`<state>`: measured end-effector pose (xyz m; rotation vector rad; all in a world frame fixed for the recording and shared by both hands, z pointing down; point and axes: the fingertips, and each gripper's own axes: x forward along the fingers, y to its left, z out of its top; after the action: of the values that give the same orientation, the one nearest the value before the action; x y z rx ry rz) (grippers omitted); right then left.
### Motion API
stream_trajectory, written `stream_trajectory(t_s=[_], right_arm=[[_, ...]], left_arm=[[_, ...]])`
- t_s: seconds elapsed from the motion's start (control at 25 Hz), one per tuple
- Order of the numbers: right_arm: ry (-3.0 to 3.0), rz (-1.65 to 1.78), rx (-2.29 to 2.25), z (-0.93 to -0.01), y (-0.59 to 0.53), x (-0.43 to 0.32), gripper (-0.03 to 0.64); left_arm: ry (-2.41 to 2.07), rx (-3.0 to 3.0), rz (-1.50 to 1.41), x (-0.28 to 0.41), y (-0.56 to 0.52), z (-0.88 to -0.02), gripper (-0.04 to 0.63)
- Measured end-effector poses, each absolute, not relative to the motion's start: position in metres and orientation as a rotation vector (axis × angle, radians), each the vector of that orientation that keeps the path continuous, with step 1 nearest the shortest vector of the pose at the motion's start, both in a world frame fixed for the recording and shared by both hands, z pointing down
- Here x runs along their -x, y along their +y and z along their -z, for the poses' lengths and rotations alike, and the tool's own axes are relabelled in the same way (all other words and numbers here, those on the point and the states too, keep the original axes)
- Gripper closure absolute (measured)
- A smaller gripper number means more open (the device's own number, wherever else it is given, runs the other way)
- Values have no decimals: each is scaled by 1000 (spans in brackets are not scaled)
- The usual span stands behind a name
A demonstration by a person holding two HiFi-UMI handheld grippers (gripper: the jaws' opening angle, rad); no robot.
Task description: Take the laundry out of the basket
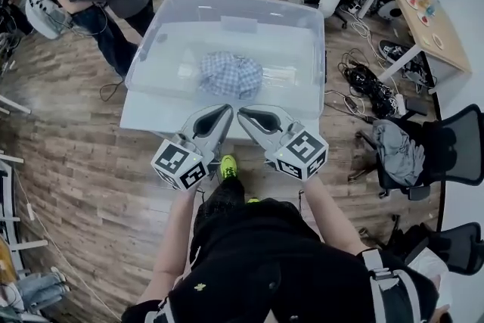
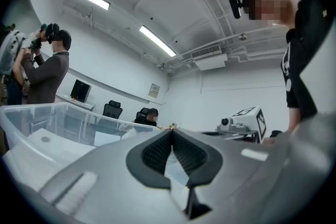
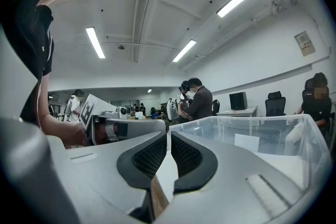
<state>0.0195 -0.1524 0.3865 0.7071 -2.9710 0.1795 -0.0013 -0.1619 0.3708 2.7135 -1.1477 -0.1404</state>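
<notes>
I hold my two claws side by side in front of me, at the near edge of the white table [image 1: 147,117]. The left gripper [image 1: 226,110] has its jaws pressed together, and nothing is between them; in the left gripper view the two dark pads meet at the tip. The right gripper [image 1: 243,114] is the same: jaws closed together, nothing pinched. Both claws point almost level, toward the basket.

The basket [image 1: 148,49] is a large clear plastic bin which stands on the table, just beyond my claw tips. The laundry [image 1: 231,74] is one bundle of blue and white checked cloth. It lies on the bottom of the basket, about in the middle and a little toward my side. No claw touches it, and no claw has passed over the near rim.

So I judge that the task is at its beginning: this is the approach step, and the taking out has not started. For the next move I think I must spread the jaws of at least one claw, bring it over the near wall, and tilt it down into the basket, because now it points too level to reach the bottom. Then I should close on a raised fold of the cloth and lift it high enough to clear the wall.
</notes>
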Motion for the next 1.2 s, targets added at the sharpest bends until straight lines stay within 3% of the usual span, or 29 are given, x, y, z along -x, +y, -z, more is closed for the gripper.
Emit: stream_trajectory(t_s=[0.72,1.2], right_arm=[[-2897,-117,-864,-370,-298,26,581],[-2758,-140,-843,-410,-356,60,491]], left_arm=[[-981,-2823,209,43,-310,-334,589],[-901,-2862,261,69,-371,-357,589]])
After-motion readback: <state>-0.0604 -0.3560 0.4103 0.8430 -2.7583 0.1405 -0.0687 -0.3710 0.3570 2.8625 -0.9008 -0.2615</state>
